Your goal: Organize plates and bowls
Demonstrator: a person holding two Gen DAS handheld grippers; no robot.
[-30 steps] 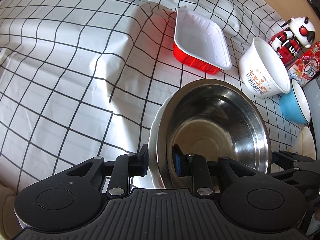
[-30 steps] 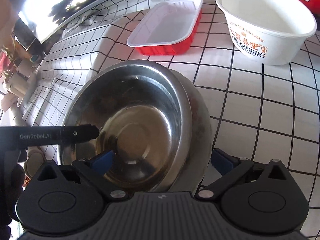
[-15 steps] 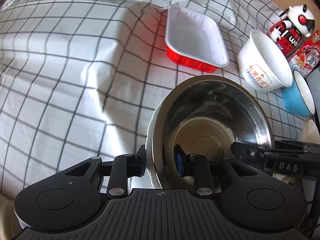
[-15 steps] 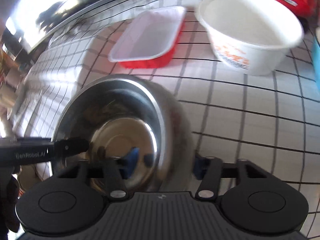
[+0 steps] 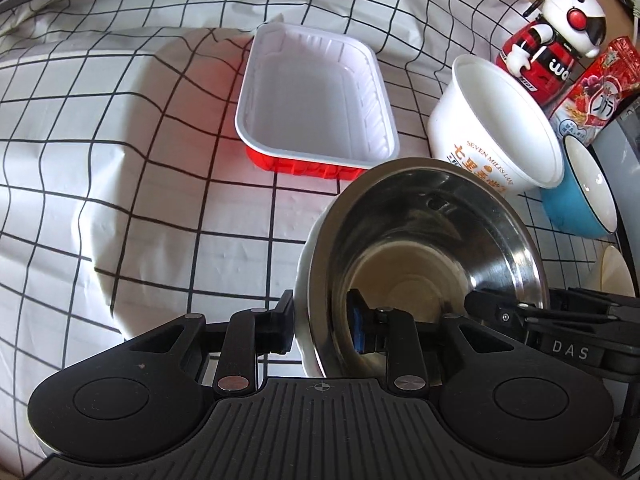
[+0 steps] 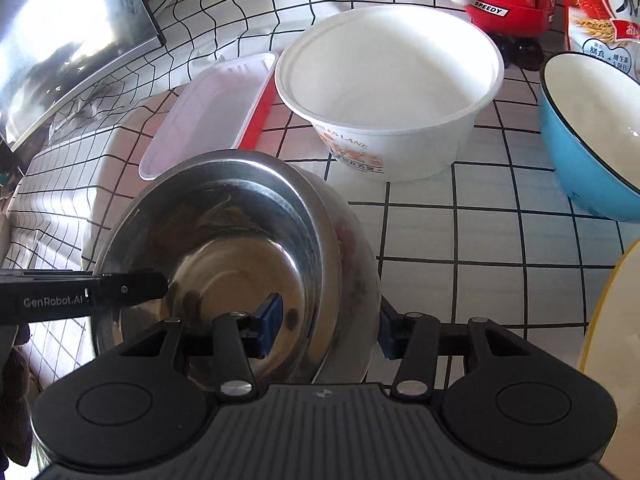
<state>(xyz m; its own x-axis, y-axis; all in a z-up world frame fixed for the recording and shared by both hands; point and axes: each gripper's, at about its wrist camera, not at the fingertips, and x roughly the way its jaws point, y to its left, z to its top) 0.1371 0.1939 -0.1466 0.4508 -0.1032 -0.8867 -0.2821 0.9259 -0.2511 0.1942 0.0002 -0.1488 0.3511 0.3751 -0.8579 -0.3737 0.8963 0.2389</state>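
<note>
on the checked cloth (image 5: 120, 184) at the far left nothing stands. next comes the red tray (image 5: 316, 104) with its white lining, then the white paper bowl (image 6: 392, 92), then the blue bowl (image 6: 592, 128) at the right, with a toy figure (image 5: 556, 40) and a snack packet (image 5: 596, 88) behind them.

the steel bowl (image 5: 432, 240) sits nested in a white bowl (image 5: 306, 280), in front of the tray and paper bowl. the left gripper (image 5: 324, 320) straddles the near-left rim of both, one pad outside and one inside, its jaws closing onto the rim. the right gripper (image 6: 326, 324) clamps the opposite wall, pads pressing inside and out.

the steel looks stiff, light and slick, so it probably slides in a pinch; the white bowl under it seems heavier and likely chips. taking both rims together on opposite sides looks the safest hold.
</note>
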